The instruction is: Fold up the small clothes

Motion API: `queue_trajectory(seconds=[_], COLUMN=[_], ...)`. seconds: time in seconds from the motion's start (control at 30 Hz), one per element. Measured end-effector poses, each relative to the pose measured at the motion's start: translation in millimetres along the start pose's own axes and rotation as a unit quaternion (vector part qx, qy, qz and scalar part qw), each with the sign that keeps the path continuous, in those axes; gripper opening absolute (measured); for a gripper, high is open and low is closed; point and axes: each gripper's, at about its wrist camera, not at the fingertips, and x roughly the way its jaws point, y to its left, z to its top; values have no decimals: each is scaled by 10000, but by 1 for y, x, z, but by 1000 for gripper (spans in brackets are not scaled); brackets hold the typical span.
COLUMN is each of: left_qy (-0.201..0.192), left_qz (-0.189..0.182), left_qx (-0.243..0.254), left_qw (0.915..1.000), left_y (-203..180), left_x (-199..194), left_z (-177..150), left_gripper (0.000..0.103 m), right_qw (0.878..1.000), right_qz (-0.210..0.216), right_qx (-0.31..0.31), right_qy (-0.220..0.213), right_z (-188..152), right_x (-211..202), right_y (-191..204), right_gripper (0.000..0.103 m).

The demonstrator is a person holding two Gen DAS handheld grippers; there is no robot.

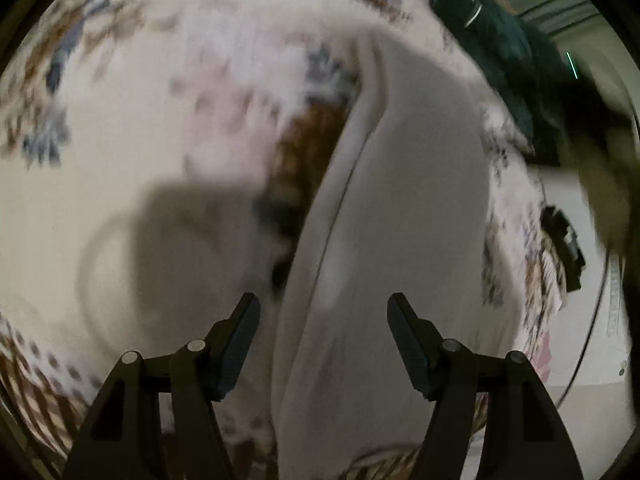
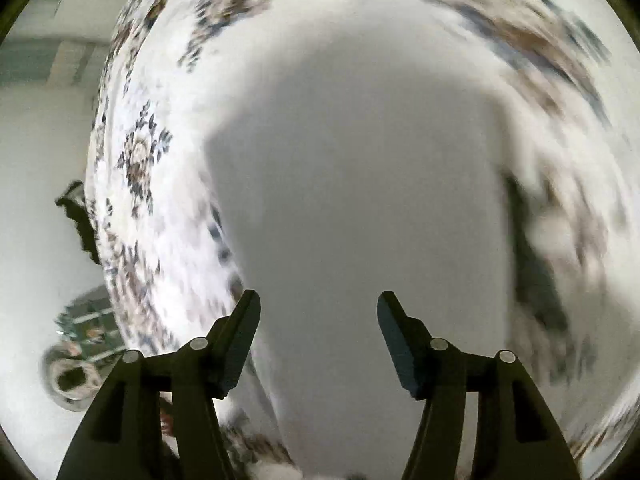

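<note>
A white garment [image 1: 400,184] lies in a long folded shape on a cloth with a blue and brown flower pattern [image 1: 120,92]. My left gripper [image 1: 323,298] hangs over the garment's near end, open, with nothing pressed between its fingers. In the right wrist view, which is blurred, the white garment [image 2: 360,200] fills the middle. My right gripper [image 2: 318,294] is open above it and holds nothing.
A dark green garment [image 1: 492,36] lies at the patterned cloth's far right edge. A black object [image 1: 564,244] sits at that cloth's right edge, and a black object [image 2: 80,220] shows at its left edge in the right wrist view. Pale floor [image 2: 36,160] lies beyond.
</note>
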Motion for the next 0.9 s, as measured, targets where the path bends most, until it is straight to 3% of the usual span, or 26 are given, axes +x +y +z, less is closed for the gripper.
queue_trajectory(seconds=[0.1,0.17,0.23,0.3,0.33,0.43,0.7,0.9], left_qy=[115,88,147,180,138,-17,-265,-100], left_qz=[-1,33,7,-4,-84,-185,-256,-185], left_qx=[-80,-65,-61,-79,-108,-152,-306,-421], left_qw=[9999,9999,9999,9998,9998,9997,9989,9989], left_y=[6,6,2,2,3,6,14,29], left_x=[7,6,9,11,9,1,-21,-9], left_z=[-24,-34,-40,-45,-47,-49,-48,-49], left_gripper=[62,58,23,9,5,4,2,2], right_qw=[9987,9957,9878,9820,9782,9791,9783,9858], right_qz=[-376,-706,-1222,-1494,-1626,-1603,-1355,-1181], right_qx=[-338,-567,-920,-1155,-1287,-1245,-1313,-1155], right_qy=[106,201,289,103,-48,-159,-855,299], right_z=[42,50,55,42,41,43,54,58], right_x=[40,60,72,73,69,58,14,55], right_y=[46,55,63,68,73,78,111,108], right_gripper=[63,64,64,48,16,7,0,2])
